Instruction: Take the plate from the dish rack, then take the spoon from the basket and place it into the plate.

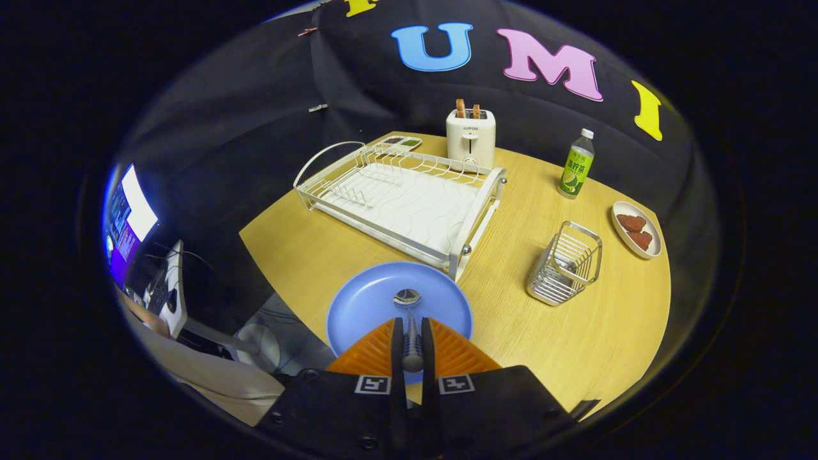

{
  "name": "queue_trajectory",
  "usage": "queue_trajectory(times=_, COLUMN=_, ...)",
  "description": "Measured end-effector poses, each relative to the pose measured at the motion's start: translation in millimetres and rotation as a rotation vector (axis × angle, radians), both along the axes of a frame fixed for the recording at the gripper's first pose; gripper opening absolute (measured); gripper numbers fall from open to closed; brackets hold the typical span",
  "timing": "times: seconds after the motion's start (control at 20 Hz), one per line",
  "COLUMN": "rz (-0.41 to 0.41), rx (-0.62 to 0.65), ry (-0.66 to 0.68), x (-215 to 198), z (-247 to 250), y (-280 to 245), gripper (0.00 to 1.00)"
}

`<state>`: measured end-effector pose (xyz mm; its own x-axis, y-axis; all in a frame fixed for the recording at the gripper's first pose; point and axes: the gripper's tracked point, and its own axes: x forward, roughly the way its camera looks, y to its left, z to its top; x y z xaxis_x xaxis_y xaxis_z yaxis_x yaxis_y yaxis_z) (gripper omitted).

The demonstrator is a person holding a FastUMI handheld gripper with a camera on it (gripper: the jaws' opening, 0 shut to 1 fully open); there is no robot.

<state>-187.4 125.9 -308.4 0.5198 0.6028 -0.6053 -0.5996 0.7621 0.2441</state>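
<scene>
Gripper [412, 332] clamped on spoon [409, 313] handle, bowl end over blue plate [364, 306], near side of dish rack [409, 198]. Risk: releasing too high, spoon bounces off plate.

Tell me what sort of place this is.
Likely a staged kitchen tabletop: a dish rack, toaster and wire basket on a wooden table. The gripper jaws grip a spoon over the blue plate.

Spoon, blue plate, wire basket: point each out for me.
Spoon [407, 297], gripper view, on its bowl.
Blue plate [364, 306], gripper view, on its bare floor.
Wire basket [578, 246], gripper view, on its rim.
</scene>
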Motion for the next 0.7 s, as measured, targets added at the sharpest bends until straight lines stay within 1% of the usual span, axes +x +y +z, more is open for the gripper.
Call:
queue_trajectory(times=0.1, rz=0.008, rx=-0.003, ry=-0.022, x=0, z=-8, y=9, gripper=0.12)
queue_trajectory(times=0.2, rz=0.022, rx=-0.025, ry=-0.016, x=-3, z=-20, y=10, gripper=0.12)
queue_trajectory(times=0.3, rz=0.017, rx=-0.034, ry=-0.018, x=-3, z=-27, y=9, gripper=0.13)
queue_trajectory(times=0.45, rz=0.012, rx=-0.078, ry=-0.001, x=-3, z=-43, y=0, gripper=0.16)
queue_trajectory(times=0.55, rz=0.001, rx=-0.102, ry=0.015, x=-3, z=-53, y=-4, gripper=0.19)
queue_trajectory(times=0.6, rz=-0.01, rx=-0.114, ry=0.021, x=-4, z=-55, y=-6, gripper=0.19)
queue_trajectory(times=0.65, rz=-0.021, rx=-0.121, ry=0.024, x=-2, z=-58, y=-8, gripper=0.26)
queue_trajectory(times=0.7, rz=-0.03, rx=-0.12, ry=0.026, x=-3, z=-58, y=-11, gripper=0.35)
